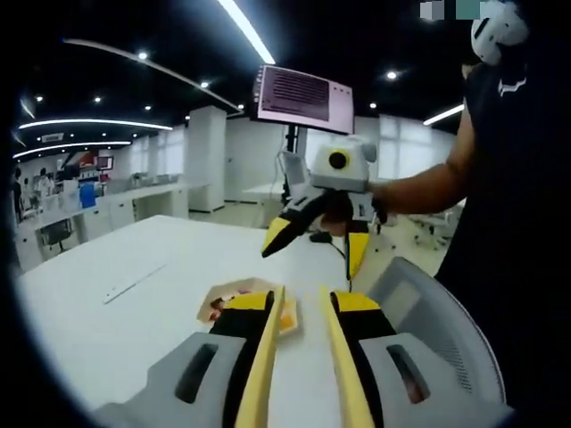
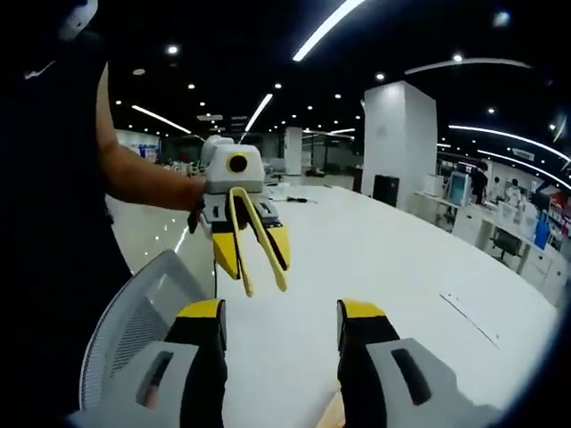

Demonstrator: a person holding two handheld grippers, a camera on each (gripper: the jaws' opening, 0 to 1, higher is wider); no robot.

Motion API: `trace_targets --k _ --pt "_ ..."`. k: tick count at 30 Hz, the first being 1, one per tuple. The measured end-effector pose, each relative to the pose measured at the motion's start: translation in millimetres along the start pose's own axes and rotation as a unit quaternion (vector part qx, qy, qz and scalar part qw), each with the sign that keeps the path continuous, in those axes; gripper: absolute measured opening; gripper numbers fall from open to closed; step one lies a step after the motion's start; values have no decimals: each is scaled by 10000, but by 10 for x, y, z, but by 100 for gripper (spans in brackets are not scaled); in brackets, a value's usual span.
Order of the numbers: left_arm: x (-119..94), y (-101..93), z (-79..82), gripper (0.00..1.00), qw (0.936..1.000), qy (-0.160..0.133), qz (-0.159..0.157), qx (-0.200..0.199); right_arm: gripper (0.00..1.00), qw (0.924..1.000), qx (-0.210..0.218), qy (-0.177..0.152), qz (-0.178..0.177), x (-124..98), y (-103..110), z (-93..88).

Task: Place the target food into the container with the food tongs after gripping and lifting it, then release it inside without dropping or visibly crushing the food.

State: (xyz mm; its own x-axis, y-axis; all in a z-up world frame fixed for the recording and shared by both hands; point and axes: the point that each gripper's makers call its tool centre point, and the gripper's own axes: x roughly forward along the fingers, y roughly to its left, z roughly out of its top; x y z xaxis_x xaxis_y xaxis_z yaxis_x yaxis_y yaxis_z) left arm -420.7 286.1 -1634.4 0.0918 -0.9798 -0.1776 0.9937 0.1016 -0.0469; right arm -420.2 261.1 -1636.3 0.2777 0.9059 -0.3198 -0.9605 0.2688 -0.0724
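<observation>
Food [image 1: 217, 308], a few red and orange bits too small for us to identify, lies in one shallow tan container [image 1: 234, 290] that looks like folded card and rests on the smooth white worktop [image 1: 116, 330], just ahead of the left gripper [image 1: 303, 303]. We see that gripper's two jaws, black and padded with yellow tips on grey bodies, clamped on one pair of food tongs [image 1: 265, 357]; the tongs' two thin yellow arms run forward along the jaws' inner faces with a gap between them, their ends over the container's near edge. In the right gripper view we see the left gripper [image 2: 252, 250] held in a hand above the worktop [image 2: 401, 259], and the food tongs [image 2: 259, 241] curve down from it as two slender yellow strips, apart at the tips. The right gripper [image 2: 281, 312] shows its two black, yellow-tipped jaws apart with nothing between them; in the left gripper view we find the right gripper [image 1: 312, 245] held in a hand, its jaws likewise spread and pointing down at the worktop. One grey mesh chair back [image 1: 428, 312] stands at the worktop's edge, near the person's bare forearm [image 1: 428, 183]. One thin pale strip [image 1: 134, 283] lies flat on the worktop, well apart from the container, and one dark screen [image 1: 303, 94] hangs on a pole behind.
</observation>
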Motion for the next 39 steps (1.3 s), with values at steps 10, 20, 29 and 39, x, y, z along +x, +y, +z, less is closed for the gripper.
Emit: trace_targets --k 10,20,29,39 --pt "97 -93 22 20 9997 -27 -228 -13 26 9993 -75 136 349 76 121 -37" --pt "166 -160 7 19 9993 5 -379 14 21 9983 -131 241 523 155 186 -67" --pt "191 -178 22 17 9991 -12 -426 -3 11 9977 -58 357 568 173 207 -96" --pt "139 -139 -54 18 9991 239 -330 -105 2 9970 -52 538 558 140 241 -116"
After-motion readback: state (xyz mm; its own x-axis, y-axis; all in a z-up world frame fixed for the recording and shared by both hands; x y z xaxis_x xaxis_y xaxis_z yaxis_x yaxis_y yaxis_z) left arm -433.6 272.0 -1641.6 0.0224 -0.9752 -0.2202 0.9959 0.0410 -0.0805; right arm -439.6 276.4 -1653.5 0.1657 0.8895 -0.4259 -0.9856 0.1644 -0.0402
